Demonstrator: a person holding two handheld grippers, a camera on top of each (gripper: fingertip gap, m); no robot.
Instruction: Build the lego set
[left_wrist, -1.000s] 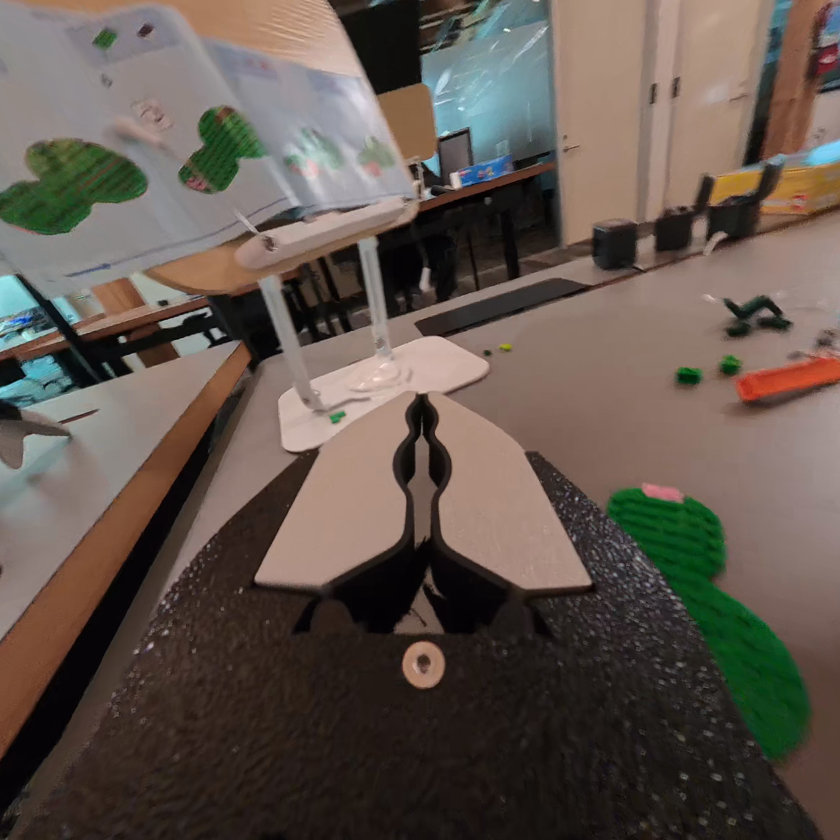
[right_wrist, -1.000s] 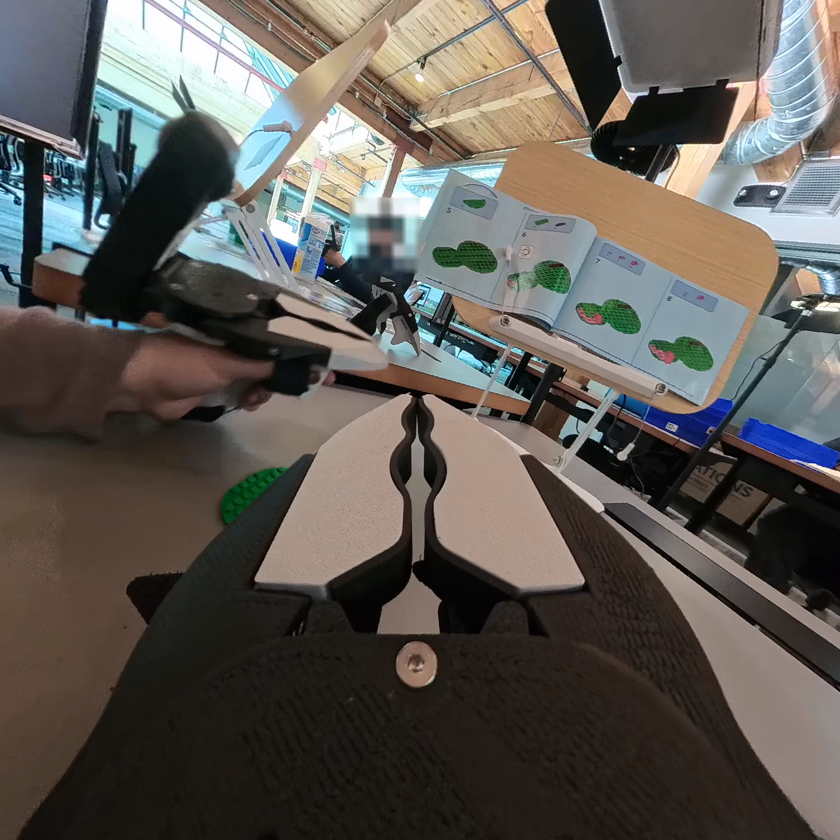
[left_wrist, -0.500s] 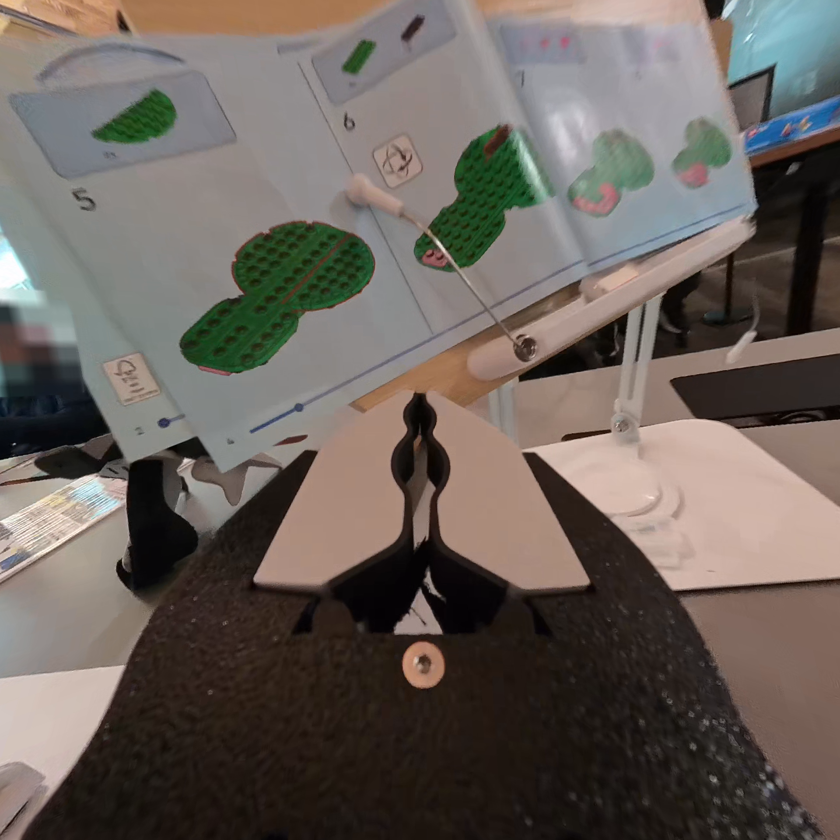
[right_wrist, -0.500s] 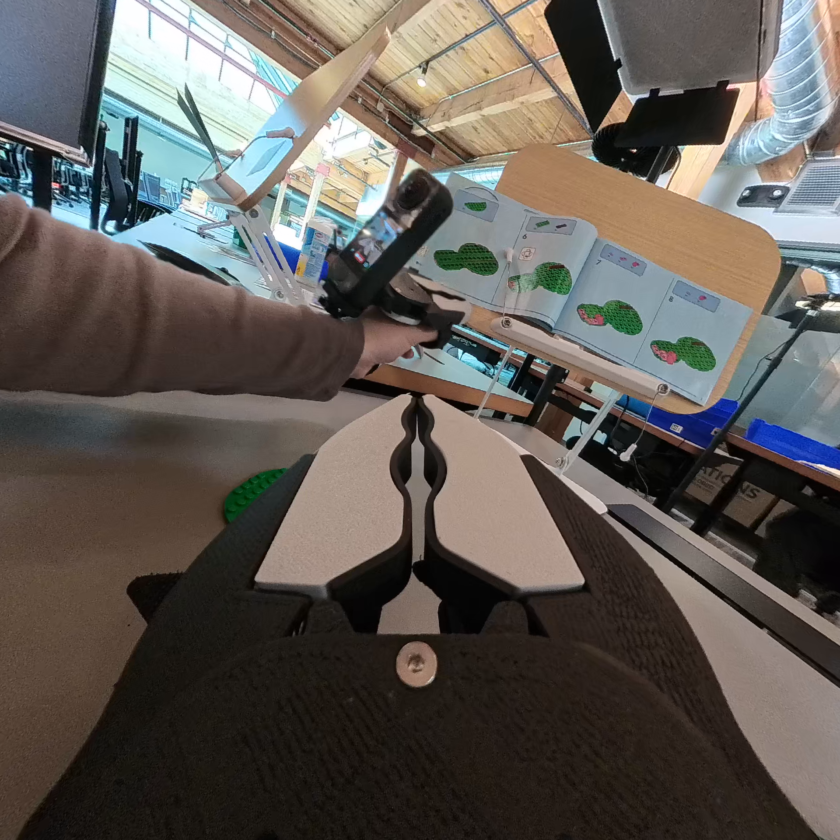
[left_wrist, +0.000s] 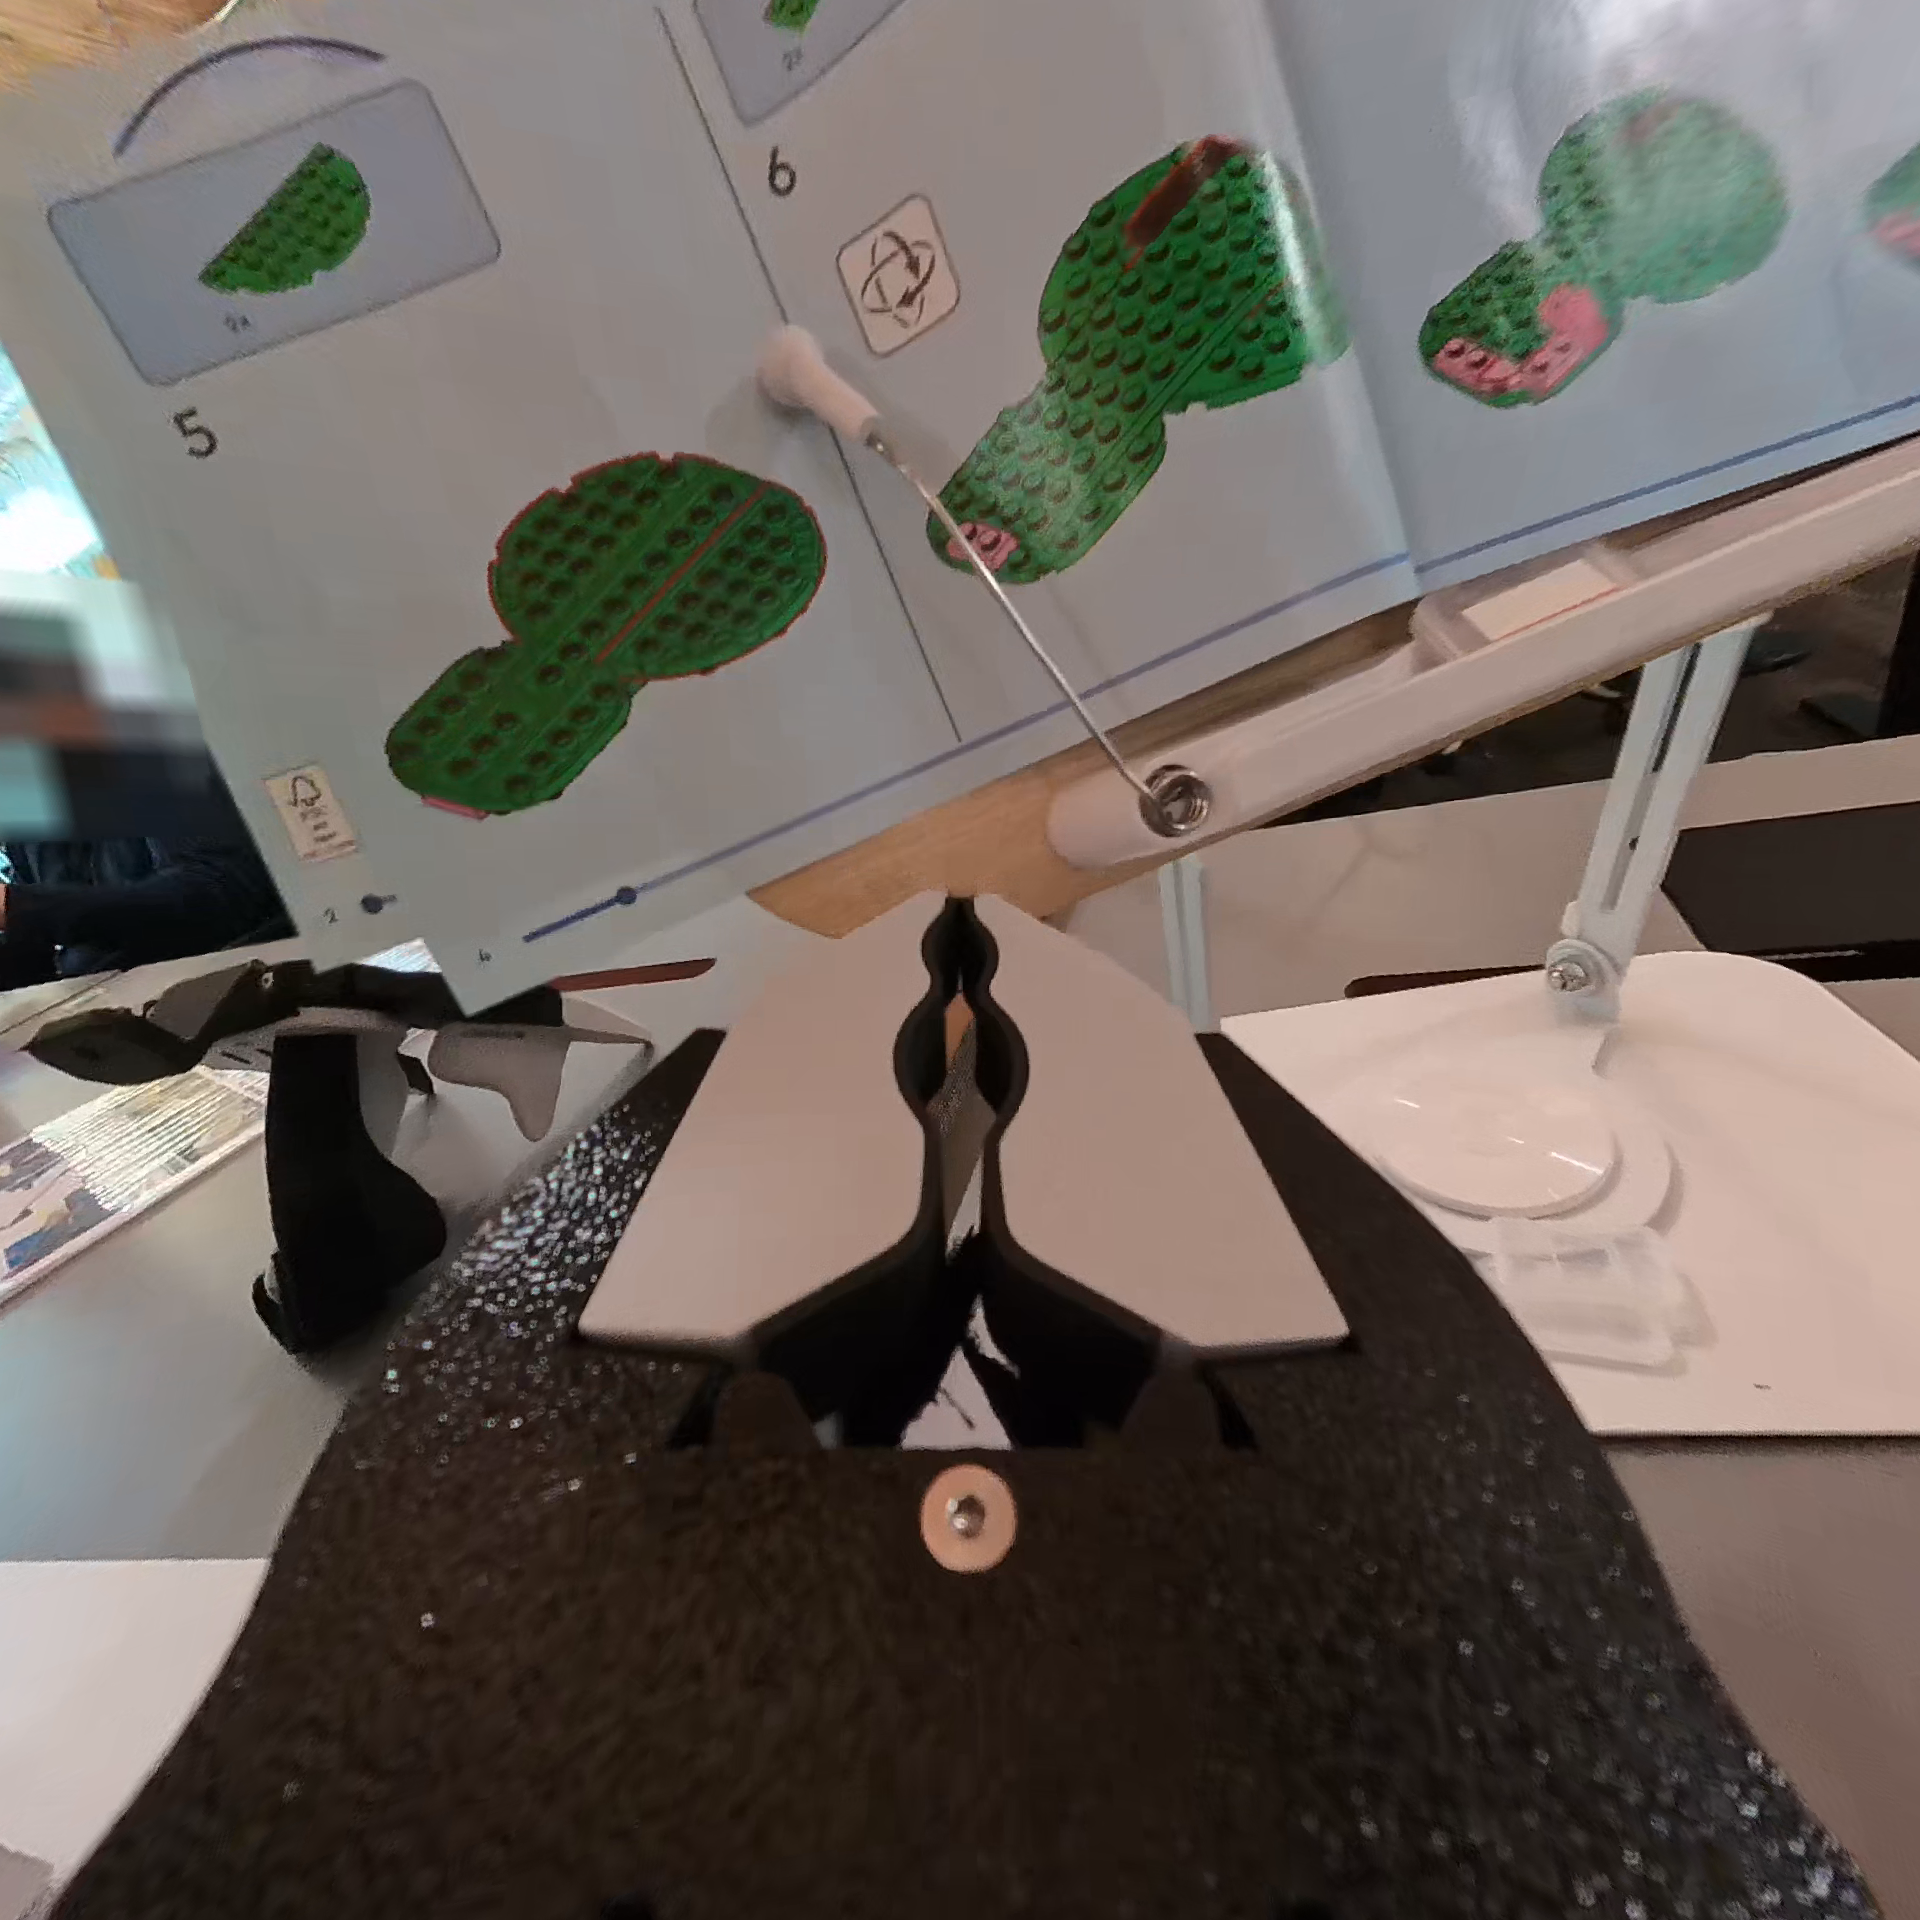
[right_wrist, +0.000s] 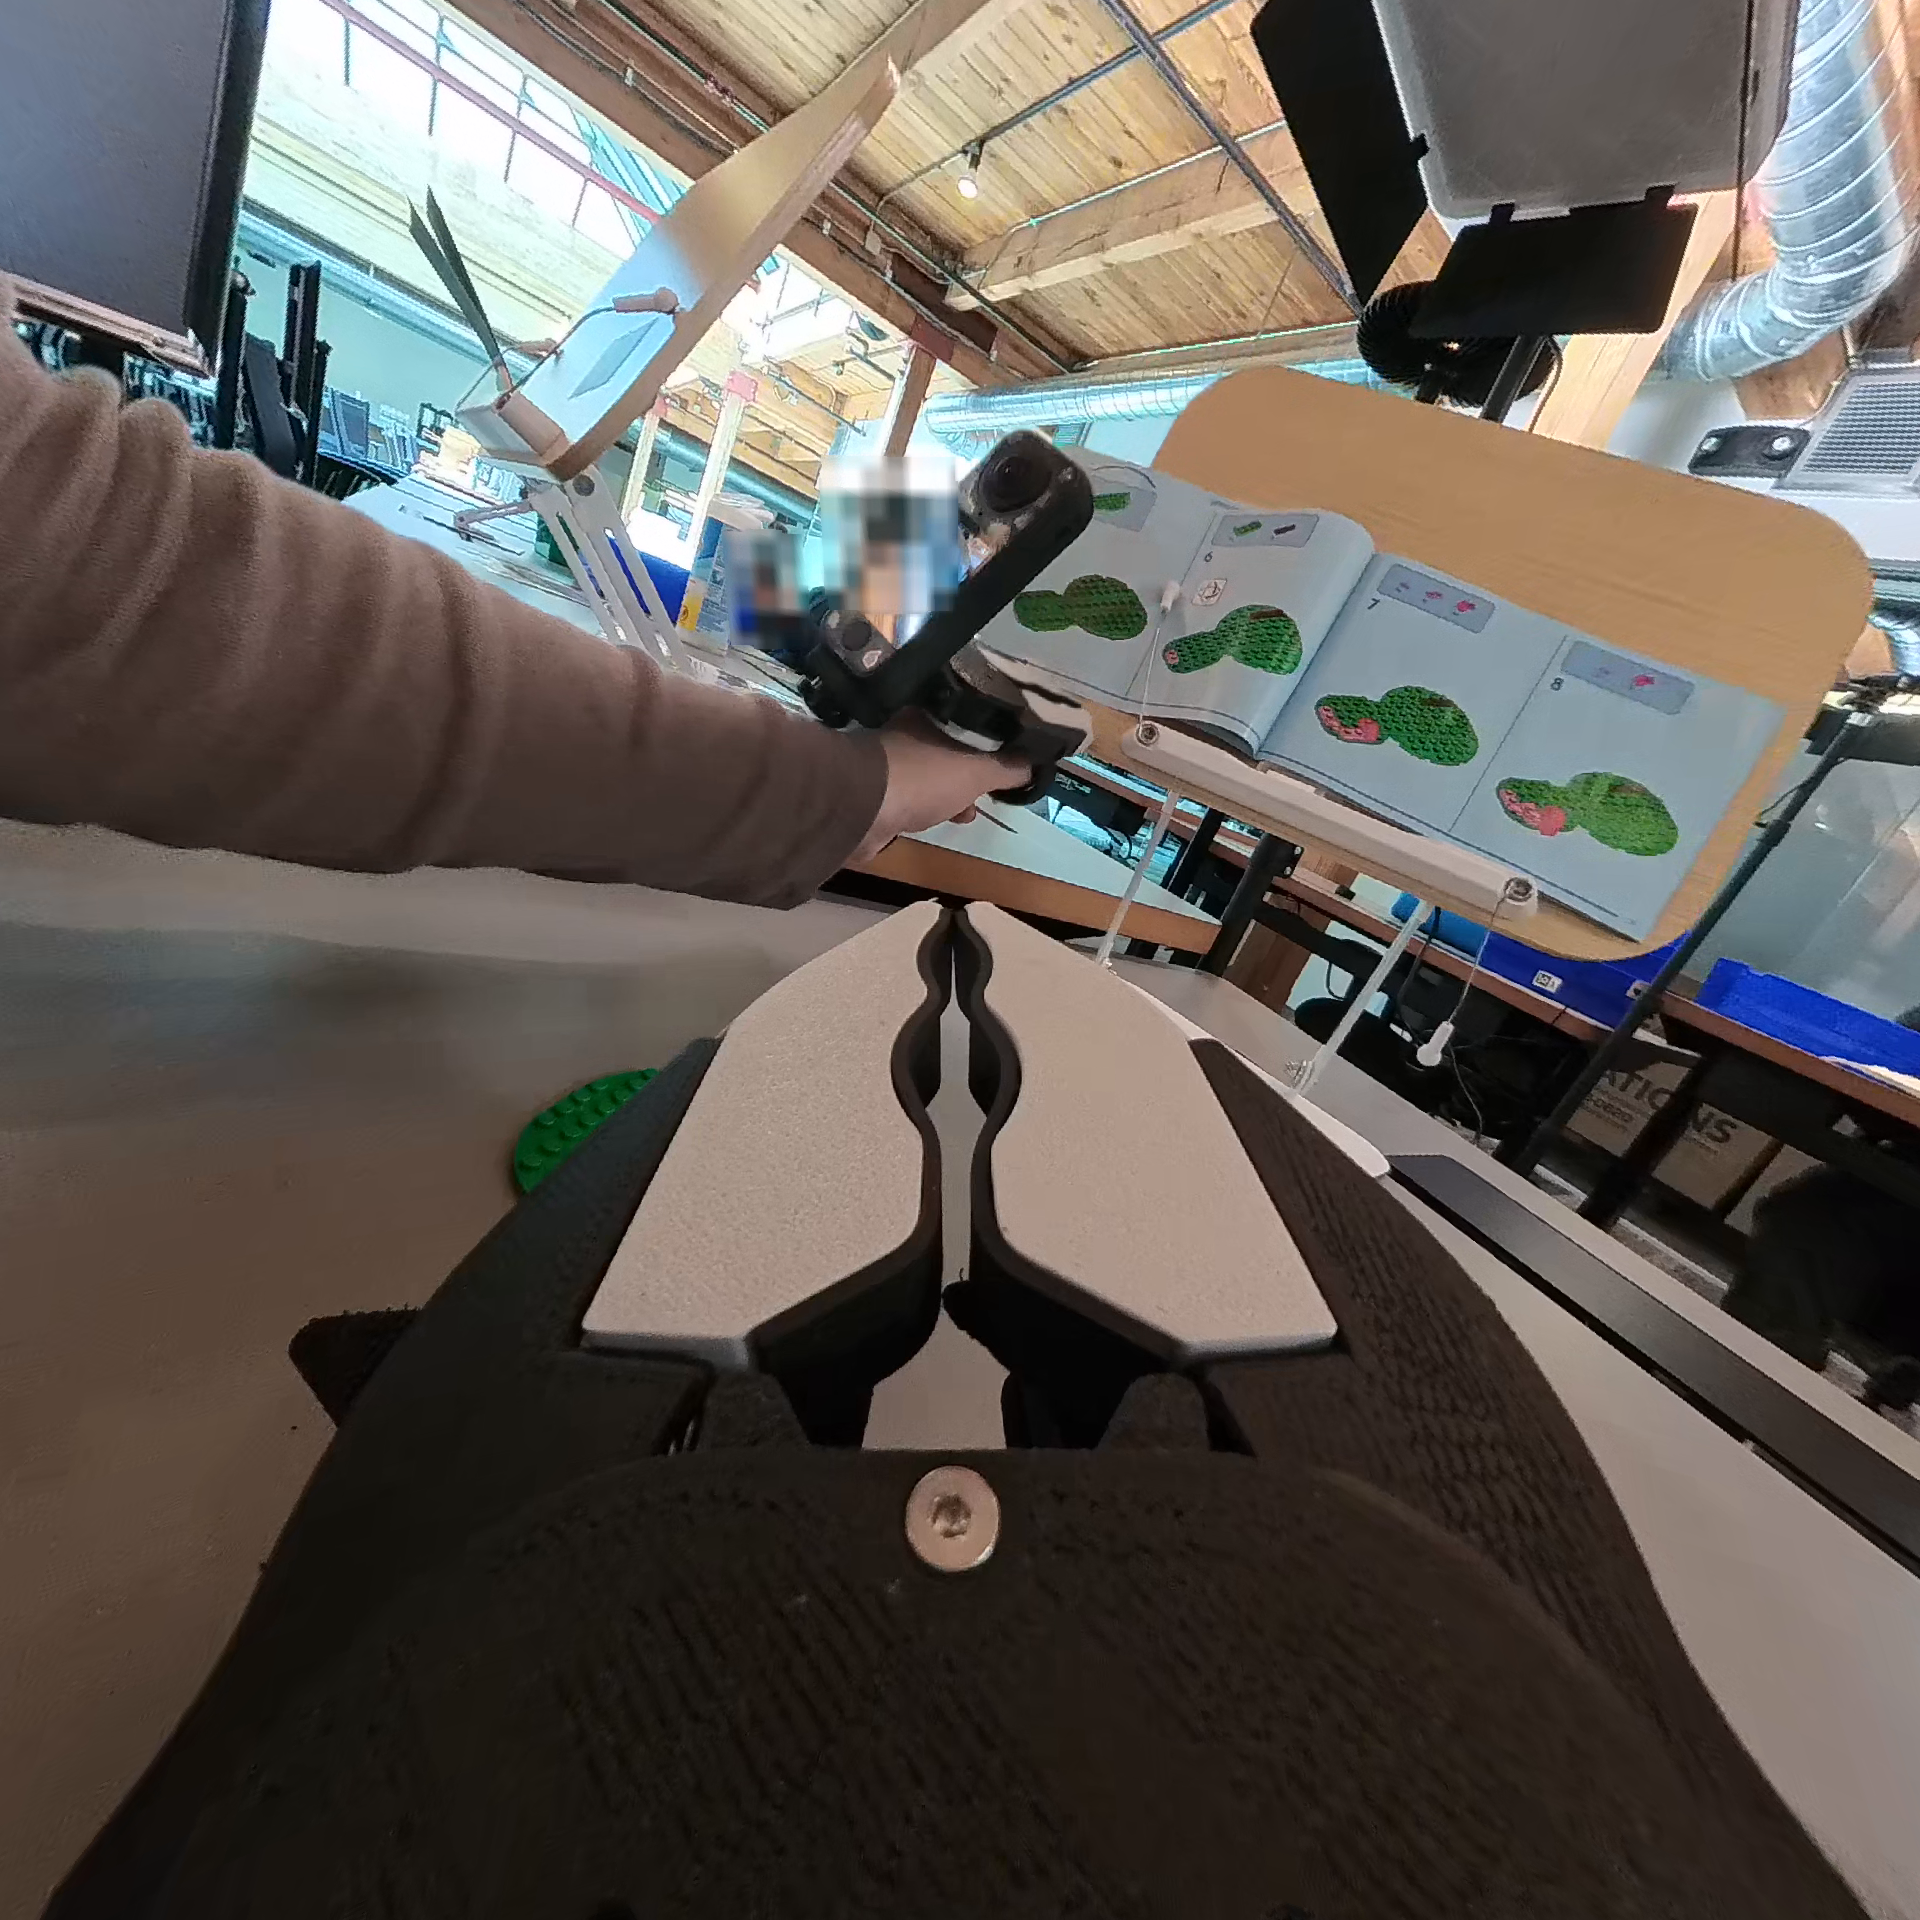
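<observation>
My left gripper (left_wrist: 958, 914) is shut and empty, held up close under the open instruction booklet (left_wrist: 623, 416) on its white and wooden stand (left_wrist: 1455, 665). In the right wrist view the left gripper (right_wrist: 1039, 717) shows at the booklet's (right_wrist: 1403, 675) lower left edge, held by a hand with a brown sleeve (right_wrist: 364, 675). My right gripper (right_wrist: 953, 914) is shut and empty, low over the grey table (right_wrist: 208, 1195). A green studded plate (right_wrist: 577, 1122) lies on the table just left of its fingers, mostly hidden.
The stand's white base (left_wrist: 1558, 1195) sits on the table right of my left gripper. Another gripper (left_wrist: 312, 1091) stands on a table beyond at left. A second stand (right_wrist: 644, 353) and other tables lie behind. A black strip (right_wrist: 1662, 1299) runs along the table at right. Some 35 centimetres of space lies between my two pairs of fingers.
My left gripper has swung left and risen from the table toward the booklet, which now fills its view. My right gripper has stayed still.
</observation>
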